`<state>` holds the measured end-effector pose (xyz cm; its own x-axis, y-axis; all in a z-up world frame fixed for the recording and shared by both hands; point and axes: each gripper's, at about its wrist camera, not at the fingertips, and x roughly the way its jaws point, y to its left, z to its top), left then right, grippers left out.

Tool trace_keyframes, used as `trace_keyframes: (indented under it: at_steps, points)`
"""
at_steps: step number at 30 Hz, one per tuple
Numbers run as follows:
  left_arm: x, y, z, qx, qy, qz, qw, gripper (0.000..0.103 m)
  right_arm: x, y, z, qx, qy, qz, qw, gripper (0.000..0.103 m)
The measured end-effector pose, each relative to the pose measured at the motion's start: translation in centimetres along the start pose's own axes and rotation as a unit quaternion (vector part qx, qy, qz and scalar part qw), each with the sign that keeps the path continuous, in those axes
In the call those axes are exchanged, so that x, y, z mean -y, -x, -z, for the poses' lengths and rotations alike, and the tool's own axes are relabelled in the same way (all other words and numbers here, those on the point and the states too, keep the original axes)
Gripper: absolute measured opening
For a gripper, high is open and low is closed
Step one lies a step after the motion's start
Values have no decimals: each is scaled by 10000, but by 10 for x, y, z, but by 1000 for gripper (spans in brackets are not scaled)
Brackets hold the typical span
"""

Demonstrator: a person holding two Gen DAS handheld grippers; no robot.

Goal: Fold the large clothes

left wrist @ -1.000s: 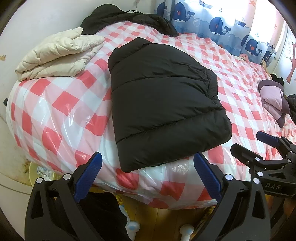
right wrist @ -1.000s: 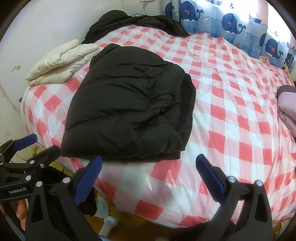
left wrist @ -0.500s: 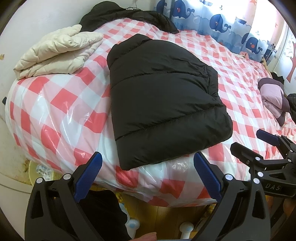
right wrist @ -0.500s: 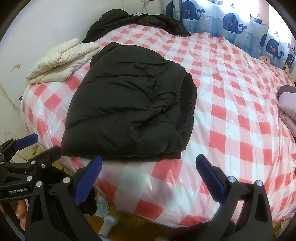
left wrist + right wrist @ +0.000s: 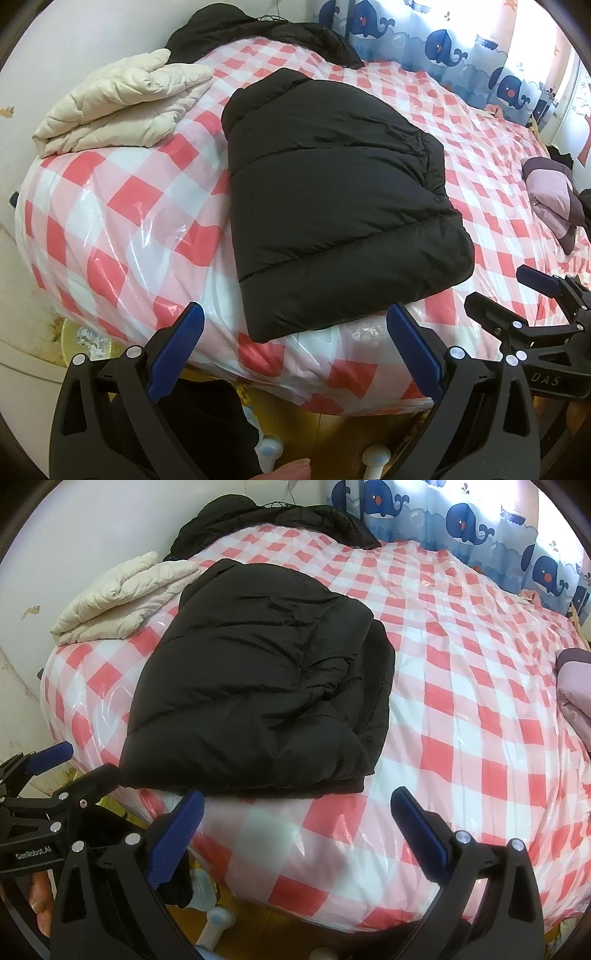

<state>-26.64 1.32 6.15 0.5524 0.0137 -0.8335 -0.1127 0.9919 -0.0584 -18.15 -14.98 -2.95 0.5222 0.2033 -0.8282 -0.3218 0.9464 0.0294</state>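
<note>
Right wrist: checked bed [image 5: 461, 716], whale curtain [image 5: 461, 520] apparently

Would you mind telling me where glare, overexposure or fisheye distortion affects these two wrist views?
Left wrist view: the window behind the whale curtain is blown out, the plastic cover over the checked bed shows white sheen, and the bed bulges barrel-like. Right wrist view: the same bulging, sheen on the cover's near edge; the black puffer jacket stays sharp but dark.
</note>
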Motion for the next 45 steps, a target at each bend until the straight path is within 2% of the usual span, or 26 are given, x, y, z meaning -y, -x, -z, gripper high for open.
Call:
trace_keyframes:
  at_steps: [24, 26, 31, 37, 39, 45]
  points:
    - [-2, -6, -3, -115, -61, 59, 9999, 95, 5, -3, 4, -51, 15, -28, 10000, 98]
    - [-2, -9, -2, -175, 9, 192, 9997, 95, 6, -4, 4, -55, 13, -30, 10000, 98]
    - [-13, -23, 0, -469, 404, 993, 9931, 95, 7, -7, 6, -97, 12, -47, 9999, 98]
    - [-6, -5, 0, 55, 4, 324, 9995, 95, 8, -7, 5, -116, 21, -38, 9999, 98]
    - [-2, -4, 0, 51, -34, 160, 9999, 95, 9, -7, 6, -115, 1, -40, 9999, 98]
    - [-8, -4, -3, -29, 44, 67, 10000, 95, 9, -7, 5, -122, 22, -46, 9999, 98]
